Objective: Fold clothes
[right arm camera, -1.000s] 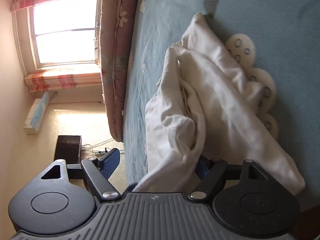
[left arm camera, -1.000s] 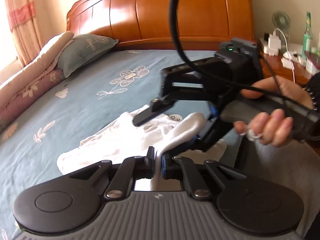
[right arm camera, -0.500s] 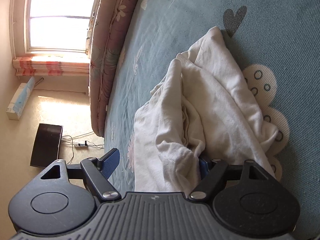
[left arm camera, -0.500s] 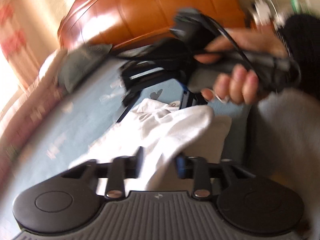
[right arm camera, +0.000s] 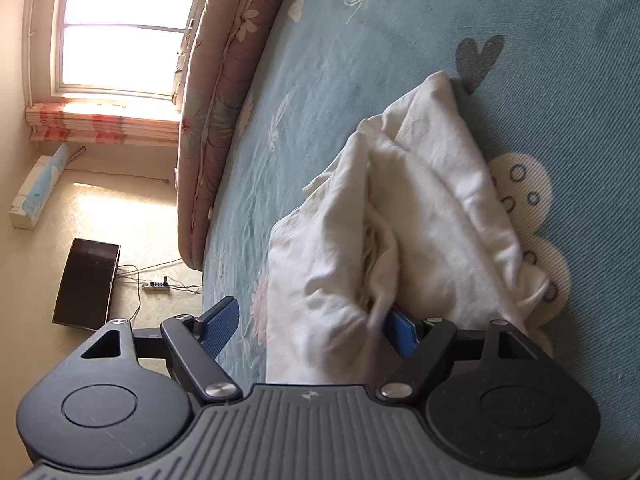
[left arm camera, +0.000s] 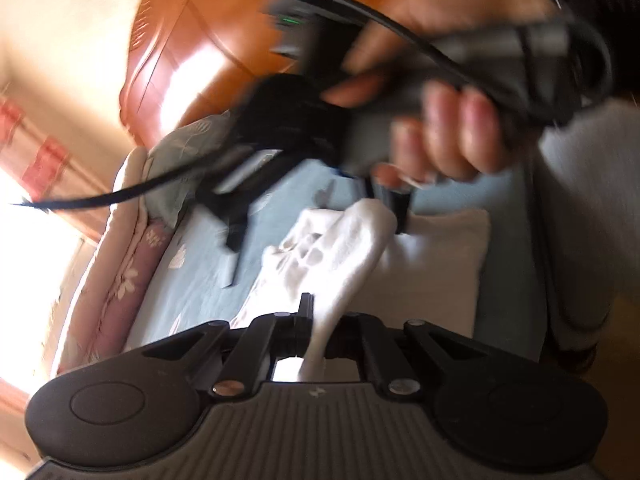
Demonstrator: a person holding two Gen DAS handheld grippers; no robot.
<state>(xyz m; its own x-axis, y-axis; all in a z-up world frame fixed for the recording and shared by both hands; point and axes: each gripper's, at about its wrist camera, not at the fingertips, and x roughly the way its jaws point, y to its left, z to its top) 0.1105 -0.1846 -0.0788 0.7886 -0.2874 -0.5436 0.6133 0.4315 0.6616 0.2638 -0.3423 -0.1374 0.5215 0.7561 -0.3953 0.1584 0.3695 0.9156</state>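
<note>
A crumpled white garment (left arm camera: 424, 268) lies on the blue bedsheet (left arm camera: 200, 280). My left gripper (left arm camera: 320, 320) is shut on a raised fold of it, and the cloth runs as a taut strip up from the pinched jaws. In the blurred left wrist view a hand (left arm camera: 452, 136) holds my right gripper (left arm camera: 316, 252) over the garment's far side, jaws spread wide. The right wrist view shows the garment (right arm camera: 420, 208) bunched between the right gripper's (right arm camera: 310, 316) blue pads. The cloth leans on the right-hand pad (right arm camera: 402, 334), while the left-hand pad (right arm camera: 220, 322) stands free of it.
An orange wooden headboard (left arm camera: 240, 40) and a grey pillow (left arm camera: 188, 148) stand at the bed's far end. A rolled pink quilt (right arm camera: 224, 80) lines the edge by the window (right arm camera: 120, 28). A black box (right arm camera: 86, 284) and a power strip lie on the floor.
The left jaws opened around the fold half a second ago and have shut on it again, while that gripper rolled and sank. The right gripper stayed wide open, shifting slightly.
</note>
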